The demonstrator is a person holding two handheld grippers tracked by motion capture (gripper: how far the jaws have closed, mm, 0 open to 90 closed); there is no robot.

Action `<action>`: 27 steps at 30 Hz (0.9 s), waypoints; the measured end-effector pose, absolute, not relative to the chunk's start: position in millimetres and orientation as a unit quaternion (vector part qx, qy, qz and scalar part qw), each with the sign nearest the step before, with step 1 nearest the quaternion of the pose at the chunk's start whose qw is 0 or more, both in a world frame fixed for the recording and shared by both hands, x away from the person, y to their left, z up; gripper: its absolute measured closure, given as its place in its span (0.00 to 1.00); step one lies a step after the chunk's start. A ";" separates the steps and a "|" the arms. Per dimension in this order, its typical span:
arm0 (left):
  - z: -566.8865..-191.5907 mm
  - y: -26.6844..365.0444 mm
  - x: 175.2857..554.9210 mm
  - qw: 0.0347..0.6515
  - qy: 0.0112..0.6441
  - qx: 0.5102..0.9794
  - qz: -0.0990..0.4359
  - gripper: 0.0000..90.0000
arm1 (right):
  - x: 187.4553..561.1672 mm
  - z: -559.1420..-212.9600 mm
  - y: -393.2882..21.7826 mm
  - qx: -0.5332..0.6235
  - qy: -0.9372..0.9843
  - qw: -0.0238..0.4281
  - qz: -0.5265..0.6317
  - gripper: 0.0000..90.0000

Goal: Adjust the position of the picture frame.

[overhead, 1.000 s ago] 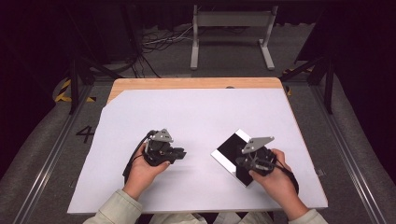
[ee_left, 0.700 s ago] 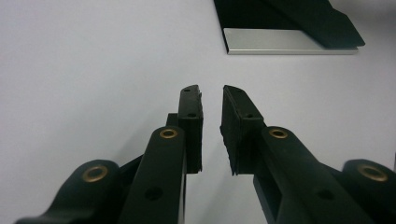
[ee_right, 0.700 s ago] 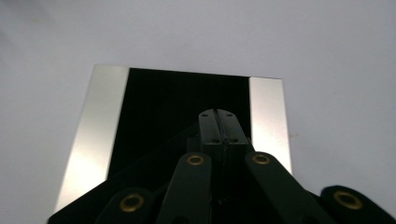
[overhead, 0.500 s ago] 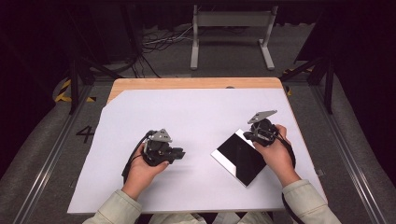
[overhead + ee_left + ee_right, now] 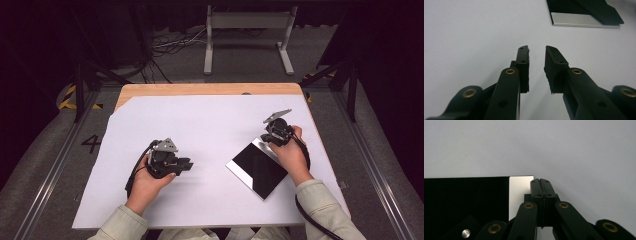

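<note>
White table cover [image 5: 210, 125]; black panel [image 5: 257, 170] beside closed right gripper [image 5: 270, 137] jaws.

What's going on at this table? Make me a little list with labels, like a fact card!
Table: white sheet over a wooden top
Thing on it: one flat black square plate with a silver edge strip
Right gripper: jaws shut with nothing between them, tips at the plate's silver corner
Left gripper: jaws a little apart, have just been opening, nothing between them, pointing toward the plate, well away from it
Hands: one holds each gripper
</note>
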State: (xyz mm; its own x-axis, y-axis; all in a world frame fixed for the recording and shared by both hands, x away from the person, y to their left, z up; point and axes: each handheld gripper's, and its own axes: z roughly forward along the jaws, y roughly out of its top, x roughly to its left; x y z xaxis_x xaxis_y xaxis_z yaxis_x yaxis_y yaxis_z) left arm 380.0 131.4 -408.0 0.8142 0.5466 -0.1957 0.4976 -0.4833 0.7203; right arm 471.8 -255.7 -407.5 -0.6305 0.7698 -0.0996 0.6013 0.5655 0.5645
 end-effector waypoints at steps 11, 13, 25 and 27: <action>-409.7 140.4 378.6 0.407 0.312 0.858 0.029 0.77 | 485.7 -420.1 -249.6 0.399 0.873 0.167 0.226 1.00; -410.2 139.4 377.9 0.405 0.314 0.858 0.027 0.77 | 486.8 -419.7 -247.4 0.395 0.876 0.168 0.222 1.00; -410.3 139.0 378.5 0.406 0.311 0.859 0.027 0.77 | 479.0 -421.6 -211.3 0.353 0.893 0.164 0.225 1.00; -410.3 139.0 378.7 0.406 0.311 0.859 0.027 0.77 | 475.8 -422.0 -206.3 0.346 0.895 0.164 0.228 1.00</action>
